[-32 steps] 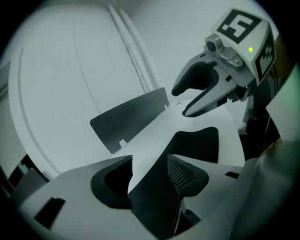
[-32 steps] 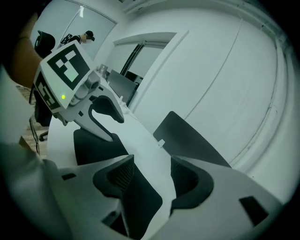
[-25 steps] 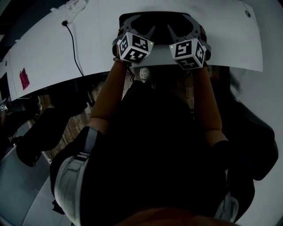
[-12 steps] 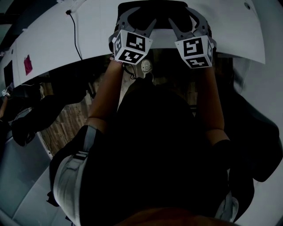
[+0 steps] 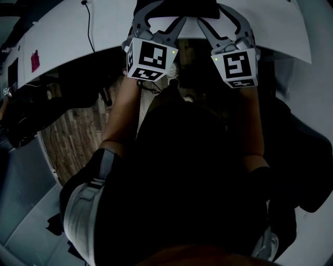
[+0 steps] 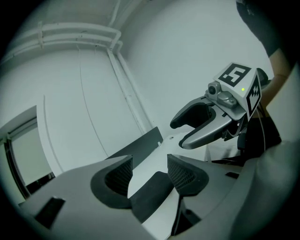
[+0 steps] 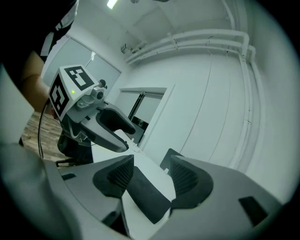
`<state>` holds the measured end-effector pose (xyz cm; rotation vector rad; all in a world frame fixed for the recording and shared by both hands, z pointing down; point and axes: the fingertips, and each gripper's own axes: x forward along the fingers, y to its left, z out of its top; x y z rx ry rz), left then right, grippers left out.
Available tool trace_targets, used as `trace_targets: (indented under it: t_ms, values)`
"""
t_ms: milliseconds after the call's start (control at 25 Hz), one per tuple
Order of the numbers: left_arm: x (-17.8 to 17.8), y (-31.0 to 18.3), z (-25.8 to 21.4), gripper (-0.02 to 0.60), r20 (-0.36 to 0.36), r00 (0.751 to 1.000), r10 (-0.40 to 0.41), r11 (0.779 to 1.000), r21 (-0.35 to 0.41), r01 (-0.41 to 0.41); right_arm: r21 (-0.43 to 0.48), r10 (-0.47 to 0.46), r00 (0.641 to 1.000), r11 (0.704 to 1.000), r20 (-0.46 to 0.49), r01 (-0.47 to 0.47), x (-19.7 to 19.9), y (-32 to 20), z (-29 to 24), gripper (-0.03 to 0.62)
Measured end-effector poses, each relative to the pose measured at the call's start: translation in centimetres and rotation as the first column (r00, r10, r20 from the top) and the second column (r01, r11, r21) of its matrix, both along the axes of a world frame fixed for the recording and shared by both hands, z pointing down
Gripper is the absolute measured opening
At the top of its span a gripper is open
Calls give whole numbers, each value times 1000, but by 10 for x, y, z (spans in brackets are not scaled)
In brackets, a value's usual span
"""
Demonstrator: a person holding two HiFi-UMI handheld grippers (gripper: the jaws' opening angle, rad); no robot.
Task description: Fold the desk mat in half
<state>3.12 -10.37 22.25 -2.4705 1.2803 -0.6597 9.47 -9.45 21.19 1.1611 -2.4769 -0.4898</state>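
With left gripper (image 6: 149, 166) and right gripper (image 7: 151, 164) fingers apart, pinch probably soft, light desk mat (image 6: 152, 194) at near corners

this looks like a plain office or workroom. a long white tabletop (image 5: 62, 31) runs across it. a black cable (image 5: 89, 23) trails over it, a small pink note (image 5: 35, 61) is stuck near one end, and a dark desk mat (image 7: 145, 197) lies flat on it. the floor (image 5: 73, 140) below is wood-look planking. the walls (image 6: 79, 93) are bare white panels. white pipes (image 7: 206, 40) run along just under the ceiling, near a ceiling light (image 7: 112, 3). a white-framed glazed doorway (image 7: 143, 105) is set in the far wall.
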Motion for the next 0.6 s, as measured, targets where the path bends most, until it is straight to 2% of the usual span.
trace_targets:
  t_ms: [200, 360, 600]
  values:
    - [8, 39, -13, 238, 1, 1000, 0, 999, 46, 0, 49, -53, 998, 998, 40, 51, 2, 39, -19, 239]
    - [5, 70, -29, 238, -6, 1000, -19, 996, 87, 20, 43, -114, 990, 993, 82, 111, 2, 72, -29, 239]
    - [2, 104, -52, 238, -8, 1000, 5, 989, 150, -4, 124, -162, 984, 980, 68, 153, -1, 99, -44, 238]
